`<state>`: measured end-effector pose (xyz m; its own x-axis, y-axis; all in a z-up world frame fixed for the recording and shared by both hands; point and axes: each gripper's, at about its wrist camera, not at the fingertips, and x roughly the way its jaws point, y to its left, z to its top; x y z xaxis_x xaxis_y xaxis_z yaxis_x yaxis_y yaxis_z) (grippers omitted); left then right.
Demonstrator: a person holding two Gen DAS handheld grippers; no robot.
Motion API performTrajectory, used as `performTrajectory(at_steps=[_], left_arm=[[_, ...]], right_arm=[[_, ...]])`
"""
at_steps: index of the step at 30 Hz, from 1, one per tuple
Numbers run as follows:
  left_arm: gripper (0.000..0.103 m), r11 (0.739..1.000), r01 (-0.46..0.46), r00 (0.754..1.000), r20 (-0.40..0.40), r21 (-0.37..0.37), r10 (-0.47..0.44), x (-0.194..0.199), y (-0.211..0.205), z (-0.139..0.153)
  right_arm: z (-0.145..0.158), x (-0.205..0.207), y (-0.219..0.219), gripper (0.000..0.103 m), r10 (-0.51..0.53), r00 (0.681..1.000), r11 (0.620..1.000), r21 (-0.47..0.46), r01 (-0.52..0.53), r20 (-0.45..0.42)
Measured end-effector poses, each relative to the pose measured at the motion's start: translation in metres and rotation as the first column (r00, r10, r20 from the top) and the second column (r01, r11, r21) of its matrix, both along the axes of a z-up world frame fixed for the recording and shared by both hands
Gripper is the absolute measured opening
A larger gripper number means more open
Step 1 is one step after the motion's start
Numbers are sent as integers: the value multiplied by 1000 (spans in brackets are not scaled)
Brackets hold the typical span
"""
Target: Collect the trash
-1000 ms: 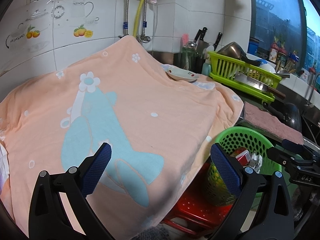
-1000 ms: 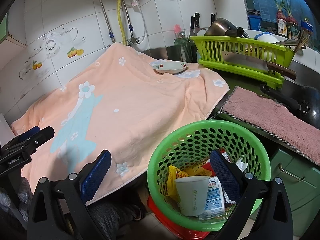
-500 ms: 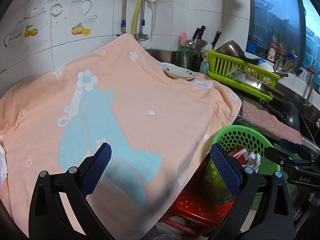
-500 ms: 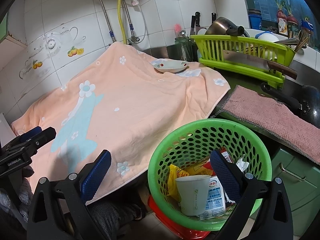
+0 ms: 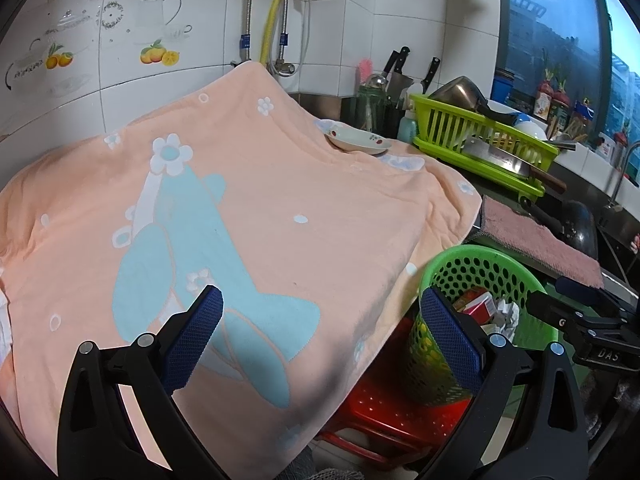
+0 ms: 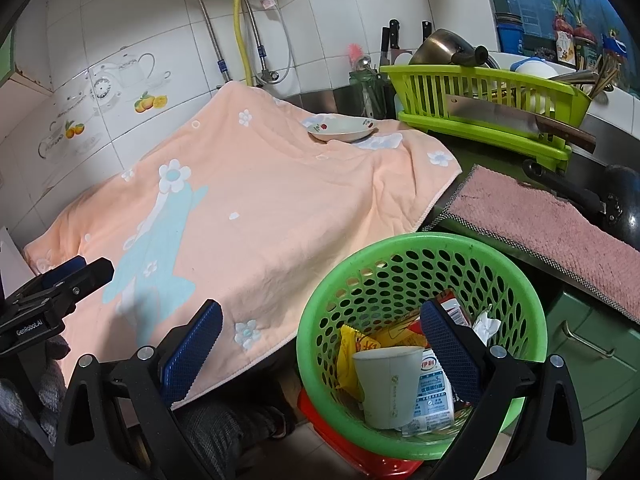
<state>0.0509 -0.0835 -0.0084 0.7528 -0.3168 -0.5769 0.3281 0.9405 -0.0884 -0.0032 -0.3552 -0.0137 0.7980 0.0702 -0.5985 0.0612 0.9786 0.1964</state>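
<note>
A green perforated basket sits on a red stool beside the counter's front edge. Inside it lie a white paper cup, a yellow wrapper, a white-and-blue carton, a red pack and crumpled tissue. My right gripper hangs open just above the basket's near rim, holding nothing. My left gripper is open and empty over the hanging edge of the peach towel; the basket is to its right.
A shallow patterned dish rests on the towel's far corner. A lime dish rack holds a cleaver and a pot. A pink cloth lies on the counter by a black pan. A person's trouser leg is below.
Both grippers stay open and empty. The left wrist view has drifted slightly, so the towel and basket sit a little lower and more to the left; the right wrist view has barely shifted.
</note>
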Motion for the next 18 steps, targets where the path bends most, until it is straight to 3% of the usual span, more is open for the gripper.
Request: performTrajectory(at_steps=[18], left_arm=[[98,1000,-12,1000,-25,-2,12,2,1,-5]], right_arm=[[-2,1,-2,96,-7,1000,1000,31,8,-8]])
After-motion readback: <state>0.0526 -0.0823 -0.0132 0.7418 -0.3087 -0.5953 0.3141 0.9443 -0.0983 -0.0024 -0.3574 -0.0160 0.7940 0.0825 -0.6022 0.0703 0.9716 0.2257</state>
